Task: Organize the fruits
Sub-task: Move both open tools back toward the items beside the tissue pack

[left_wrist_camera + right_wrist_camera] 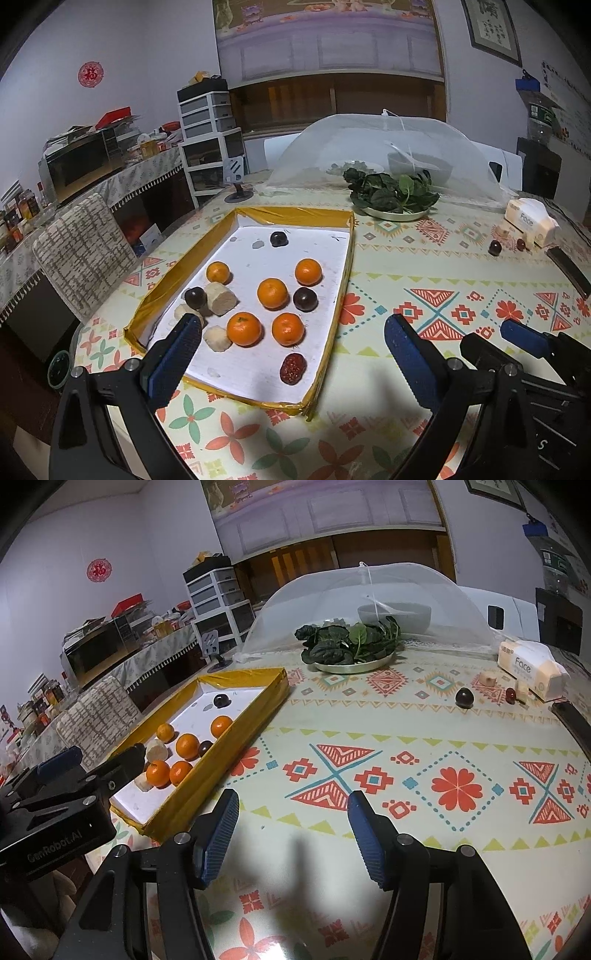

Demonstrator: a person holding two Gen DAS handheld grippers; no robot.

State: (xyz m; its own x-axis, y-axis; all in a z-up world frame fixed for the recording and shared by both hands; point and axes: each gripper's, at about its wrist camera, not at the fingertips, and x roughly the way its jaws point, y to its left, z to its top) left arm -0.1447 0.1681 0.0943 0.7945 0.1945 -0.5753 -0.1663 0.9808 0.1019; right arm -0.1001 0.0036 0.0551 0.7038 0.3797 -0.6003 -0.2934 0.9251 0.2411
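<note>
A yellow-rimmed white tray [340, 280] [236, 734] holds several oranges [272, 293] [187, 746], dark plums [305, 299], beige banana pieces [221, 298] and a red date [291, 368]. Outside it, at the far right by the tissue pack, lie a dark plum [464, 697] [494, 247], a small red fruit [511, 694] [521, 244] and beige pieces [488, 678]. My left gripper [291, 354] is open and empty over the tray's near end. My right gripper [293, 834] is open and empty above the tablecloth, right of the tray.
A plate of green leaves [351, 646] and a mesh food cover [365, 605] stand at the back of the table. A tissue pack [528, 668] and a dark flat object [576, 720] lie at the right edge. A chair [81, 254] stands left of the table.
</note>
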